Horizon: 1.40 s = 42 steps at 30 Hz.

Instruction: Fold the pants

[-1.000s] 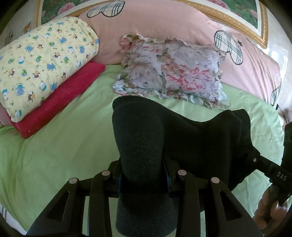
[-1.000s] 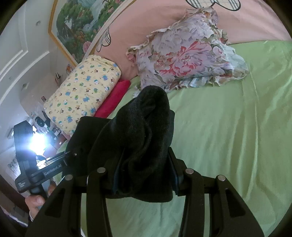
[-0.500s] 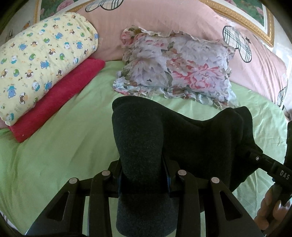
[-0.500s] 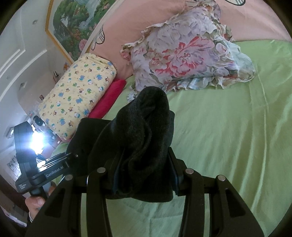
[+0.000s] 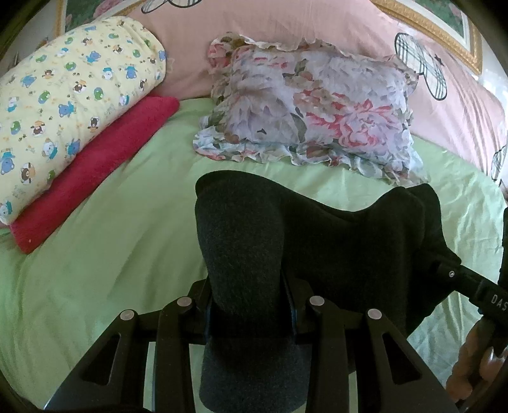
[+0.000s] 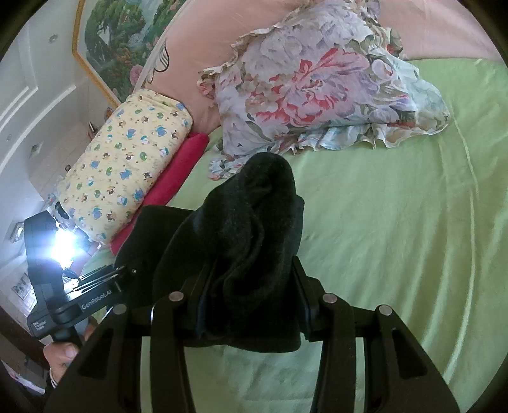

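The dark charcoal pants (image 5: 333,241) hang stretched between my two grippers above the green bedsheet (image 5: 104,254). My left gripper (image 5: 249,305) is shut on one bunched end of the pants, which bulges up over its jaws. My right gripper (image 6: 250,301) is shut on the other bunched end (image 6: 254,222). The right gripper's body shows at the right edge of the left wrist view (image 5: 476,289). The left gripper's body shows at the left of the right wrist view (image 6: 82,301). The fingertips are hidden by the cloth.
A floral ruffled pillow (image 5: 311,111) lies ahead near the pink headboard cushion (image 5: 285,28). A yellow cartoon-print quilt roll (image 5: 70,95) rests on a folded red blanket (image 5: 95,168) at the left. Bright light glares at the left of the right wrist view (image 6: 60,251).
Both grippers have carried the pants forward toward the pillow and headboard; the pillow looms larger. Both grips on the pants are unchanged.
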Tool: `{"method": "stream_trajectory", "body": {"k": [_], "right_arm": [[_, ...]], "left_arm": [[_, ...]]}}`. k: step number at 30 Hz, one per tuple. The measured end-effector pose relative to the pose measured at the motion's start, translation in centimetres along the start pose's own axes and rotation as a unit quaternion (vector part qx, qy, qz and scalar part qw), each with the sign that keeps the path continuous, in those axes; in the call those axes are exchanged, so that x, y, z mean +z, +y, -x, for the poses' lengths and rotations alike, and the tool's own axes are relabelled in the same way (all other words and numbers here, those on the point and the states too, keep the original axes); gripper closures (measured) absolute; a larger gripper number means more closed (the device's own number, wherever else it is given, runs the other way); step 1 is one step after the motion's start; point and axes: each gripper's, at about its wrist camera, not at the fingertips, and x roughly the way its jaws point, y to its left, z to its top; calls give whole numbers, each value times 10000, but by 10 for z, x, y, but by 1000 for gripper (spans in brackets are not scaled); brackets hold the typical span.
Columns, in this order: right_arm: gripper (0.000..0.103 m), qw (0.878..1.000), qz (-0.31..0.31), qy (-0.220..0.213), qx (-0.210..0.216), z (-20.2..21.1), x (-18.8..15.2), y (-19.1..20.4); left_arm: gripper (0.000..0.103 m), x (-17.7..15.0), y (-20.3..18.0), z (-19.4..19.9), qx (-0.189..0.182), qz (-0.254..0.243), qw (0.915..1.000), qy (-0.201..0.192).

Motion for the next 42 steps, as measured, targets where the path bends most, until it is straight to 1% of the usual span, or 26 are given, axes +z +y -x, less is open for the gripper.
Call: {"method": "stream_trajectory", "body": {"k": [2, 5, 6, 7, 9, 10, 11, 12, 13, 16, 18, 22, 27, 34, 42], "right_arm": [[58, 10000, 6, 14, 4, -3, 1, -3], [56, 10000, -48, 59, 27, -6, 0, -9], [55, 9999, -82, 93, 35, -8, -1, -12], [52, 9999, -96, 116, 30, -9, -1, -14], [50, 9998, -113, 123, -77, -9, -2, -19], [49, 9998, -117, 131, -77, -9, -2, -20], [49, 9998, -144, 145, -48, -9, -2, -22], [47, 9998, -148, 154, -53, -9, -3, -23], [42, 9996, -118, 183, -152, -10, -3, -23], [38, 9994, -166, 244, -200, -11, -3, -27], [38, 9992, -204, 265, -206, -10, -4, -28], [36, 9993, -79, 220, -287, -4, -4, -26], [35, 9995, -74, 142, -271, 14, -5, -21], [24, 9997, 100, 52, -213, 35, -9, 0], [21, 9975, 666, 126, -197, 46, -20, 35]], "left_arm": [[67, -2, 1, -4, 2, 22, 10000, 24], [61, -4, 4, -9, 20, 63, 10000, 40], [55, -5, 5, -10, 29, 68, 10000, 38], [52, -5, 5, -11, 37, 78, 10000, 29], [41, -6, 6, -13, 127, 70, 9999, 6], [38, -6, 6, -13, 179, 49, 9998, -4], [30, -7, 7, -14, 269, 38, 9996, -13], [26, -8, 9, -14, 320, 44, 9995, -16], [26, -8, 11, -14, 301, 47, 9995, -13], [25, -8, 13, -12, 277, 38, 9996, 15], [25, -8, 12, -7, 340, -45, 9994, 8], [25, -11, 9, 5, 583, -206, 9981, -70], [24, -18, 9, 19, 649, -273, 9975, -100], [22, -28, 13, 40, 776, -322, 9963, -194], [21, -39, 19, 59, 868, -311, 9955, -231]]}}
